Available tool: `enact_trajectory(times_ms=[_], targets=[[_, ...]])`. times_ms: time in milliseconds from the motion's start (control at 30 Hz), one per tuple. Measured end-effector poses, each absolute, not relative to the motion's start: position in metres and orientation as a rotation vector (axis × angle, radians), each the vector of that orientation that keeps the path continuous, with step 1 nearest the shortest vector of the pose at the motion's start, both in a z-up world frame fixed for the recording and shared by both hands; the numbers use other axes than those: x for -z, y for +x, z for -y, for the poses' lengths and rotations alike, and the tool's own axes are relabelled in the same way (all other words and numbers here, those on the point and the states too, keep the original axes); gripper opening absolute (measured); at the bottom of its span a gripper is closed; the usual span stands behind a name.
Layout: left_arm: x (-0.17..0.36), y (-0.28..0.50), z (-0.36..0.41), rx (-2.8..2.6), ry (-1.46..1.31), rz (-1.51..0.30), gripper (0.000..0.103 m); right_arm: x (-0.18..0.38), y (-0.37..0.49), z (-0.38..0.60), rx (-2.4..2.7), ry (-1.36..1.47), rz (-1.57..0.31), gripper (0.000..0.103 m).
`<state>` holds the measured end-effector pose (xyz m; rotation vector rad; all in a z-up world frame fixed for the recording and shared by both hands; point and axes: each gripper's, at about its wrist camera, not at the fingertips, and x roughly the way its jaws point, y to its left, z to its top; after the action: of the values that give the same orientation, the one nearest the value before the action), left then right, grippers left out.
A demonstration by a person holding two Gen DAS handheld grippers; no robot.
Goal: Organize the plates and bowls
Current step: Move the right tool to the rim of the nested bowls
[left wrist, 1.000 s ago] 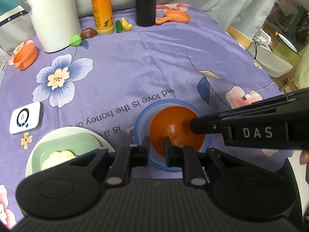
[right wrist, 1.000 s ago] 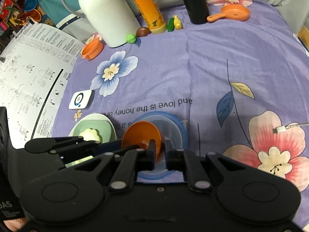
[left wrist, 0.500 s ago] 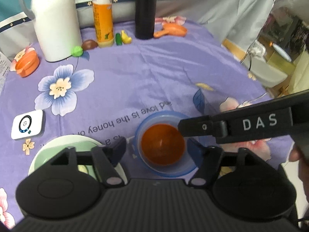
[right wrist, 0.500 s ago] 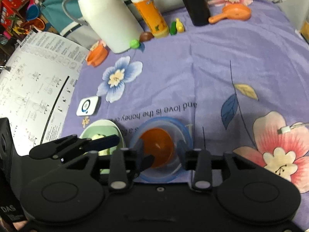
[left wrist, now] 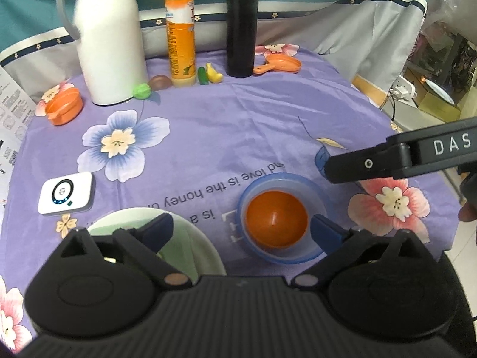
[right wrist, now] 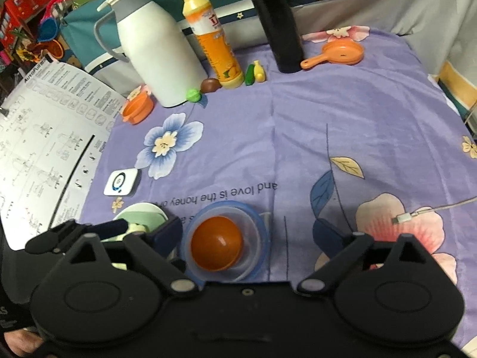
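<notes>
Purple floral tabletop. Orange bowl sits nested in blue bowl, beside green plate. Left gripper and right gripper have just been opening; both released, empty.

The black body of the left gripper hides the near half of the round white plate and most of the pale green dish on it. The tall black cylindrical flask is cut off at the right-wrist view's top edge. Print on the white paper sheet is too small to read.
</notes>
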<state>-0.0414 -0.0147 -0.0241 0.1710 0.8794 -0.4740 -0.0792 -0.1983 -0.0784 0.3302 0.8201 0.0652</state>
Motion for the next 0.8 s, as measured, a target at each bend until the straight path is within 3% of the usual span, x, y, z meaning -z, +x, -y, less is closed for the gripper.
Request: enact_trajectory(times_ms=[600, 800], targets=[[0.052, -0.034, 0.008, 0.423, 0.138, -0.903, 0.101, 0.114, -0.081, 0.199, -0.02, 0.371, -0.873, 0.099], [0.06, -0.029, 0.015, 0.435, 0.143, -0.911, 0.099, 0.122, -0.077, 0.201, -0.014, 0.399, -0.877, 0.086]])
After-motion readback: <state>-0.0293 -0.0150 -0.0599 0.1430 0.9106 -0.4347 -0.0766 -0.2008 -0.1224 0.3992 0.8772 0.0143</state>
